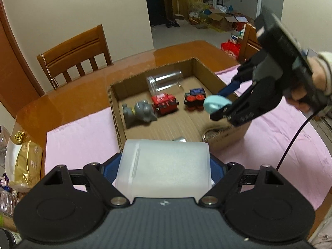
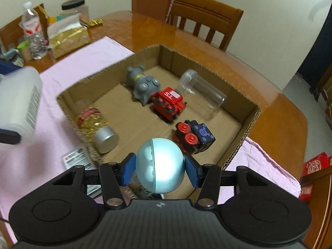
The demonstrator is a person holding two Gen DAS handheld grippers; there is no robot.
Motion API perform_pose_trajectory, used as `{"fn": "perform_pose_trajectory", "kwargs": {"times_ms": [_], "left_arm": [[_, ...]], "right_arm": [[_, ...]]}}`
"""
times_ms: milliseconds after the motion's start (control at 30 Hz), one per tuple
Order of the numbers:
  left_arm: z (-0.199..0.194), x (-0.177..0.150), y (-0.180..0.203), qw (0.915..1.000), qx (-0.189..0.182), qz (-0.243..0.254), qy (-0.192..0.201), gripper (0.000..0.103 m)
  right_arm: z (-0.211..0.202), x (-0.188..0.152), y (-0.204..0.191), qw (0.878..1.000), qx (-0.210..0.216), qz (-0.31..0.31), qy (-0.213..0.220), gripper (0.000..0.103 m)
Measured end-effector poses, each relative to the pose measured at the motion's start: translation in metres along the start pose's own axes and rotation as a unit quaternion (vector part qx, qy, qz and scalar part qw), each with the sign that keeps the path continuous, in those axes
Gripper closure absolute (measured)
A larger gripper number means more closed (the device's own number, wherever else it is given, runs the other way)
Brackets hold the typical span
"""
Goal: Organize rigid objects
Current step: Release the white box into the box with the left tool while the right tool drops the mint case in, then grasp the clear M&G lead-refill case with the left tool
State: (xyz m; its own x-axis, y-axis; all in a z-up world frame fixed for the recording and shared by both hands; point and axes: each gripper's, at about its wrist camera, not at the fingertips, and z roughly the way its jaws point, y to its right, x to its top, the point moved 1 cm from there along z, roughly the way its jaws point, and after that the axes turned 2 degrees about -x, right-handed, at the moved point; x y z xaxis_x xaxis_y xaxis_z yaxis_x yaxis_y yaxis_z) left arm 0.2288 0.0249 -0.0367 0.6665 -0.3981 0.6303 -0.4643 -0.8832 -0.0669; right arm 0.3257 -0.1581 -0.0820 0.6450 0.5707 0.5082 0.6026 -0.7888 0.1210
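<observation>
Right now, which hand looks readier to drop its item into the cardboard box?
Probably the right. Its hand-held gripper holds the blue ball over the cardboard box; the left one holds its white container short of the near wall.

Glossy wooden table, corrugated cardboard box, frosted plastic container.

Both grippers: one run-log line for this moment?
left gripper: shut on white container | right gripper: shut on blue ball, over cardboard box | box holds toy trains, jars
</observation>
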Motion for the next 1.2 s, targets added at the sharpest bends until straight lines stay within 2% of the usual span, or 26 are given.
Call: {"fn": "perform_pose_trajectory", "kwargs": {"times_ms": [100,167,200,233,267,600,833,933,967,1067,1200], "left_arm": [[0.003,0.006,-0.002,1.0,0.0,-0.002,0.004,0.02],[0.004,0.01,-0.003,1.0,-0.002,-0.001,0.005,0.02],[0.005,0.012,-0.003,1.0,-0.002,0.0,0.006,0.02],[0.006,0.014,-0.003,1.0,-0.001,0.001,0.007,0.02],[0.006,0.016,-0.004,1.0,-0.001,0.002,0.007,0.02],[0.021,0.04,-0.012,0.9999,-0.004,-0.009,0.009,0.02],[0.055,0.059,-0.02,0.9995,-0.002,-0.032,0.0,0.02],[0.065,0.065,-0.023,0.9993,0.01,-0.036,0.0,0.019],[0.067,0.066,-0.024,0.9992,0.014,-0.037,0.005,0.019],[0.073,0.07,-0.028,0.998,0.032,-0.049,0.022,0.003],[0.075,0.064,-0.03,0.9974,0.037,-0.057,0.025,0.003]], "right_arm": [[0.009,0.0,0.003,1.0,-0.004,0.011,-0.008,0.044],[0.007,0.0,0.003,1.0,-0.006,0.01,-0.004,0.024],[0.003,-0.001,0.002,1.0,-0.011,0.01,0.004,0.018],[-0.001,-0.001,0.001,1.0,-0.015,0.01,0.011,0.006],[-0.005,-0.001,0.001,1.0,-0.015,0.012,0.017,0.0],[-0.047,-0.01,-0.007,0.997,-0.02,0.076,0.015,0.0],[-0.075,-0.036,-0.024,0.988,-0.049,0.142,0.033,0.0],[-0.081,-0.049,-0.03,0.984,-0.053,0.165,0.033,0.0],[-0.083,-0.053,-0.031,0.983,-0.054,0.172,0.032,0.0],[-0.085,-0.063,-0.031,0.98,-0.054,0.187,0.028,0.0],[-0.083,-0.072,-0.028,0.978,-0.064,0.199,0.019,0.0]]}}
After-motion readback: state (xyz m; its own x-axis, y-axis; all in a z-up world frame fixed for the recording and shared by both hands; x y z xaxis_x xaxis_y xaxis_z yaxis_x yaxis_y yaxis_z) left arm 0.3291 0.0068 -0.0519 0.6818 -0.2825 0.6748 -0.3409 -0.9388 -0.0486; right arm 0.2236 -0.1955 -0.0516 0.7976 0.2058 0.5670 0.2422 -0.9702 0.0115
